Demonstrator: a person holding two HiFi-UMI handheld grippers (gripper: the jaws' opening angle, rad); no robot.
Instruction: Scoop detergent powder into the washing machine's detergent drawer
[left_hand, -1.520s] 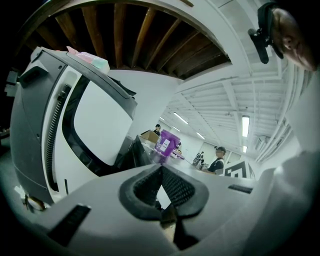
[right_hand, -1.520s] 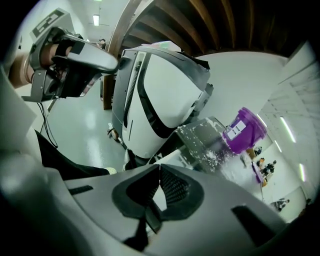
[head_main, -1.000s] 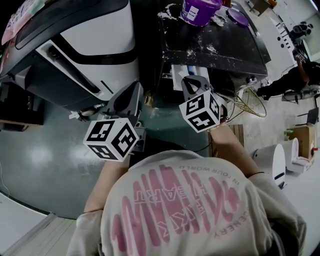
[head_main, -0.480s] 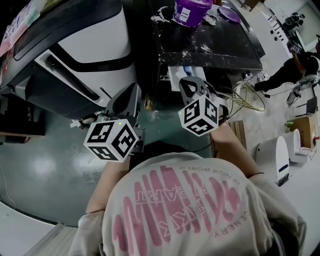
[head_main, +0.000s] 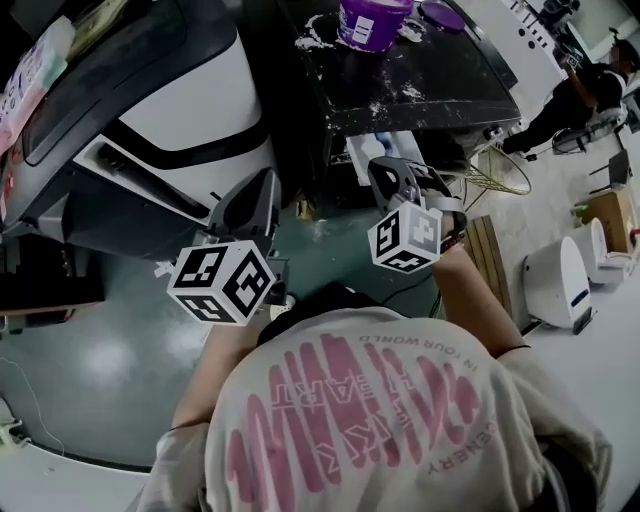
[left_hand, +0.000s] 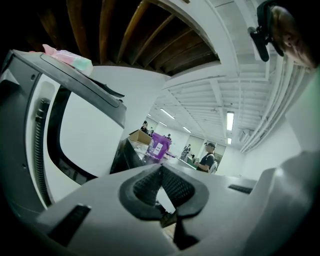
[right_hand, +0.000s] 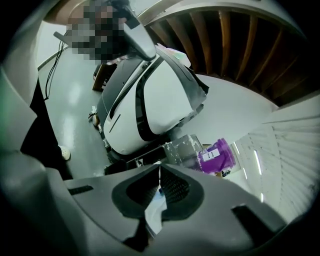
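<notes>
- washer (head_main: 200, 110): smooth, glossy white plastic.
- table (head_main: 450, 80): matt black top, dusted with white powder (head_main: 312, 32).
- tub (head_main: 372, 25): shiny purple plastic.
- floor (head_main: 90, 350): smooth, glossy.
- shirt (head_main: 370, 420): soft cloth.
- left gripper (left_hand: 160, 172): matt grey plastic, ribbed black pads (left_hand: 145, 189).

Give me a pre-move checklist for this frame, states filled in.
1. Left gripper shut, nothing between the jaws: ok.
2. Right gripper shut, nothing between the jaws: ok.
3. Purple detergent tub on the black table, purple lid lying beside it: ok.
4. Scoop located: cannot tell, none in view.
5. Washing machine detergent drawer open: cannot tell.
6. Table free of spills: not ok, white powder is scattered near the tub.
</notes>
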